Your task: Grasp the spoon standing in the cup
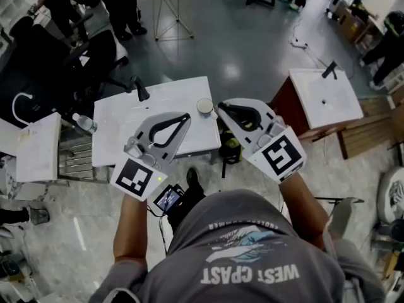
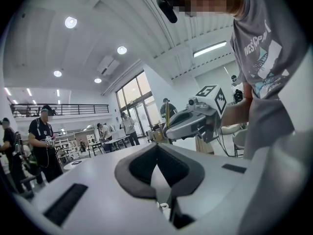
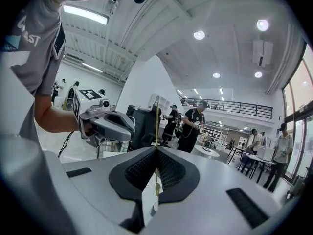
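The right gripper (image 3: 156, 152) has its jaws together, clamped on the thin golden spoon (image 3: 156, 126); the spoon stands upright in the pads, its handle rising well above the tips and its small oval bowl hanging in the gap just below them; the left gripper view shows the same spoon as a yellow stem standing at the right gripper's tips.

The left gripper (image 2: 156, 147) has its jaws together too, tips meeting, with nothing between the pads; it sits beside the right gripper, on its left and apart from it, touching neither the spoon nor the cup (image 1: 204, 106).

In the head view both grippers are held over the near edge of the white surface (image 1: 126, 125), pointing away from the person and leaning a little toward each other; the cup, round and pale, stands on the surface just off the right gripper's tips, on their left, and just beyond the left gripper's tips; I cannot tell from that view whether the spoon's bowl is inside the cup or clear of it; the right gripper view shows a small pale round shape right under the bowl, too small to name.
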`<state>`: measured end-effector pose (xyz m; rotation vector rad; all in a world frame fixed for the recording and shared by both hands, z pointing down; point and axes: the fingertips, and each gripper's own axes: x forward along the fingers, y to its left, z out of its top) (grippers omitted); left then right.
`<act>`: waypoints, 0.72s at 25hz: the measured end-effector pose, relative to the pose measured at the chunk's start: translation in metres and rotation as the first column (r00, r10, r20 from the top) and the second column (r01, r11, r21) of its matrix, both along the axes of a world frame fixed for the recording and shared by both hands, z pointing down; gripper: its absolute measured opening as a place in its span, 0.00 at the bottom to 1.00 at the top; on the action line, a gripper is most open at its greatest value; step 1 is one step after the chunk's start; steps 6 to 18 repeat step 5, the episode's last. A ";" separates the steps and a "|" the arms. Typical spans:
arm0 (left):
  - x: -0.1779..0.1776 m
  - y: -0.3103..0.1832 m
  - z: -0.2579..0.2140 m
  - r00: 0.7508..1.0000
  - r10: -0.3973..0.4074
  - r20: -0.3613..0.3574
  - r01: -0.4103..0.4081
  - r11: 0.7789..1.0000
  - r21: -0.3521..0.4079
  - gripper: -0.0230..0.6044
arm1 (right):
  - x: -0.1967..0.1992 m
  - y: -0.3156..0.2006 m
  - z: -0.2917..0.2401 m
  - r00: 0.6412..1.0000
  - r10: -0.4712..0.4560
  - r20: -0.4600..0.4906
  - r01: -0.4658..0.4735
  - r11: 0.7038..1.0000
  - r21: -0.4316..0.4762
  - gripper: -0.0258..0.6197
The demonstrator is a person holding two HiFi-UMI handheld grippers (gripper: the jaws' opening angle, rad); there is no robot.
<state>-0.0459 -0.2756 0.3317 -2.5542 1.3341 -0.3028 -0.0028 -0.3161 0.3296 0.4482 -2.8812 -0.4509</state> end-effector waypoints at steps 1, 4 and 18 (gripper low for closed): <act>0.001 -0.001 0.001 1.000 0.000 -0.001 0.000 1.000 -0.003 0.04 | 0.000 -0.002 0.001 1.000 -0.001 -0.001 0.001 1.000 -0.004 0.09; 0.002 -0.005 0.005 1.000 0.001 -0.002 -0.001 1.000 -0.010 0.04 | 0.000 -0.006 0.005 1.000 -0.005 -0.004 0.005 1.000 -0.014 0.09; 0.002 -0.006 0.006 1.000 0.002 -0.002 -0.002 1.000 -0.013 0.04 | -0.001 -0.008 0.006 1.000 -0.006 -0.005 0.006 1.000 -0.017 0.09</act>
